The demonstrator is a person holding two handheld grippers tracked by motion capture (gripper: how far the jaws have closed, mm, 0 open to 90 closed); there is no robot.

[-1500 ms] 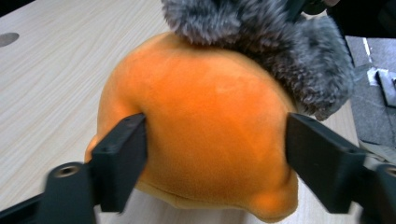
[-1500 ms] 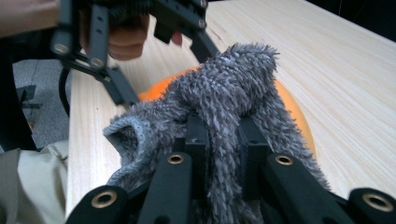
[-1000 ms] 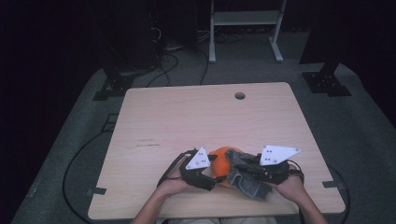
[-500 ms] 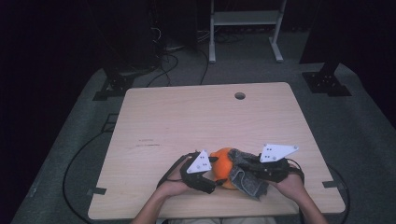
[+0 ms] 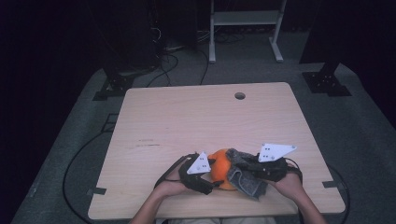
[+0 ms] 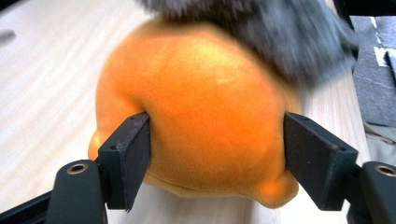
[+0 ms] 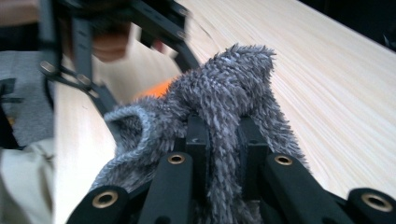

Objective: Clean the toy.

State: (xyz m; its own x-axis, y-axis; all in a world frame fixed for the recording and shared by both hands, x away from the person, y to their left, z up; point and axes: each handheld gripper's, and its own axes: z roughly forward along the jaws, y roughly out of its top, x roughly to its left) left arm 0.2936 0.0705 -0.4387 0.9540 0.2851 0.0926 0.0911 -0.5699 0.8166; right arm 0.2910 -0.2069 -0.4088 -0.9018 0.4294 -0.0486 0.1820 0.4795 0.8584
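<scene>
An orange plush toy is seen lying on the pale wooden worktop, close to the near edge and between the person's two hands. In the high view the left tongs are brought in from the toy's left side, and the right tongs from its right. In the left gripper view the toy is framed between the two black jaws: the left jaw is pressed against the toy's flank, where the plush is slightly dented, while the right jaw is set at the edge of the opposite flank, so the rounded body is grasped across its width. These jaws have just been opened a little further, with the toy still between them. A grey fuzzy cloth is draped over the right side of the toy and hangs down onto the worktop towards the person. In the right gripper view this cloth is pinched in a bunched fold between the jaws, which are clenched tightly on it; a sliver of orange is visible behind the fold. A round hole is cut in the worktop near its far edge, well apart from the toy. Grey carpeted floor surrounds the worktop, and black cables trail across it on the left.
</scene>
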